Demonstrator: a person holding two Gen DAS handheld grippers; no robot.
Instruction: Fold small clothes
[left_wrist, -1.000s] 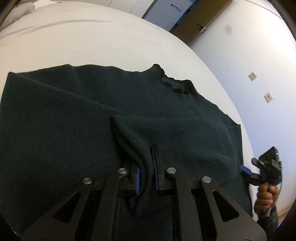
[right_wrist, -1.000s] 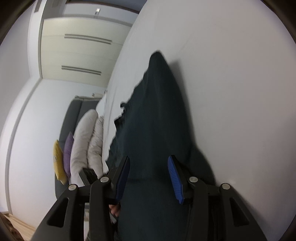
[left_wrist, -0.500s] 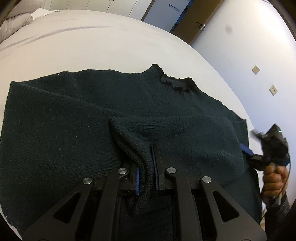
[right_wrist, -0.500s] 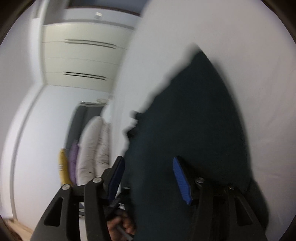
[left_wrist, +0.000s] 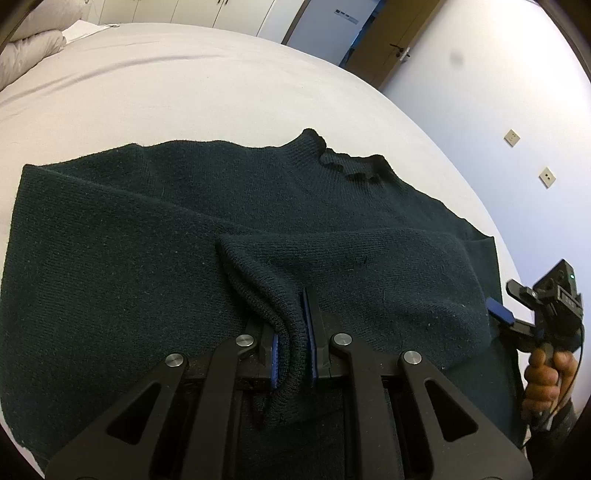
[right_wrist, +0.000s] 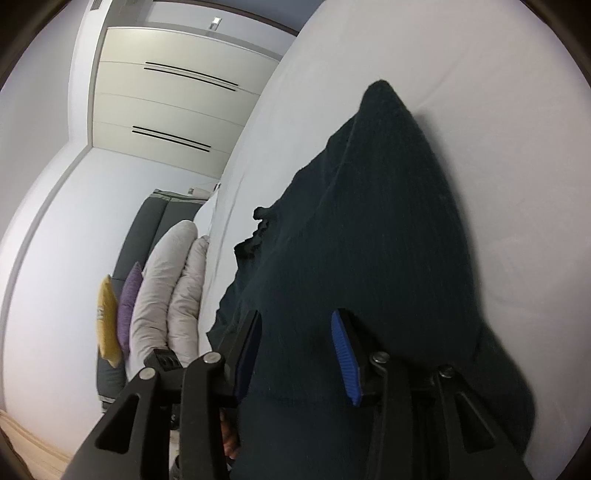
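The dark sweater (left_wrist: 147, 258) lies flat on the white bed (left_wrist: 184, 92), its cuff pinched tight in the left gripper (left_wrist: 291, 343), while the right gripper (right_wrist: 295, 354) at the near right edge is spread wide around cloth, so a tug could slip the sleeve crooked.

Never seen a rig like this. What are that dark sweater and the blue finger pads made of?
The sweater looks like knitted wool or acrylic: matte, fine ribbed rows, soft folds. The pads look like ridged rubber or soft plastic, though that is a guess. The left gripper is shut on the sweater.

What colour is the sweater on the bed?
Very dark green, nearly black, plain knit sweater; clearest in the left wrist view.
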